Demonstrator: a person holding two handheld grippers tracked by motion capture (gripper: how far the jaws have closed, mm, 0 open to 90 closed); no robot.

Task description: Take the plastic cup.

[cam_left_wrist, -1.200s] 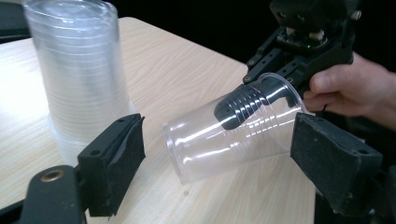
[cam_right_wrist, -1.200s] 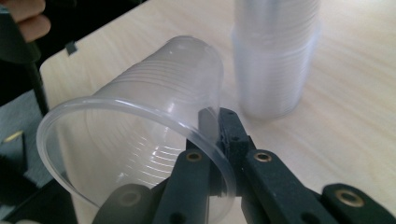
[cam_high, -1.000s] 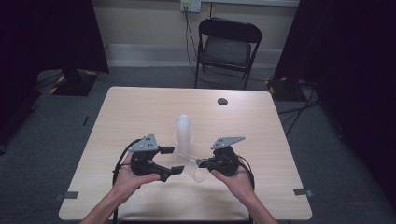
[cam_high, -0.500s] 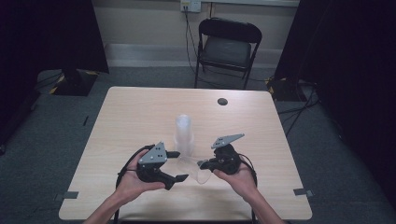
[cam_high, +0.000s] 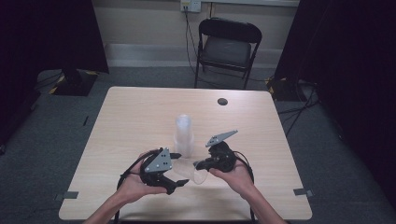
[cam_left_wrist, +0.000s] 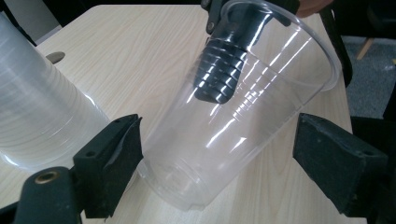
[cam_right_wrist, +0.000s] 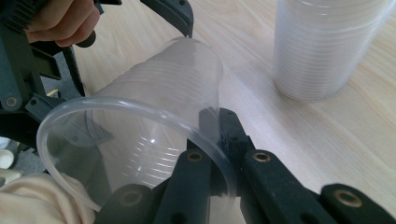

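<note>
A single clear plastic cup (cam_high: 192, 173) hangs tilted just above the table (cam_high: 130, 116), near its front edge. My right gripper (cam_high: 201, 164) is shut on the cup's rim (cam_right_wrist: 140, 112), with one finger (cam_left_wrist: 222, 70) inside the cup and the other outside the wall. My left gripper (cam_high: 180, 170) is open, and its jaws have just been opening. They stand on either side of the cup's base (cam_left_wrist: 187, 182), the right one clearly apart from it. A tall stack of clear cups (cam_high: 183, 134) stands upright just behind both grippers.
A small dark round disc (cam_high: 222, 101) lies near the table's far edge. A black folding chair (cam_high: 227, 46) stands beyond the table. Dark curtains hang on both sides. Tape marks (cam_high: 70, 195) sit on the carpet by the front corners.
My left gripper has shifted a little to the right, closer to the cup, and has tilted. The right gripper has kept its grip on the cup in place.
</note>
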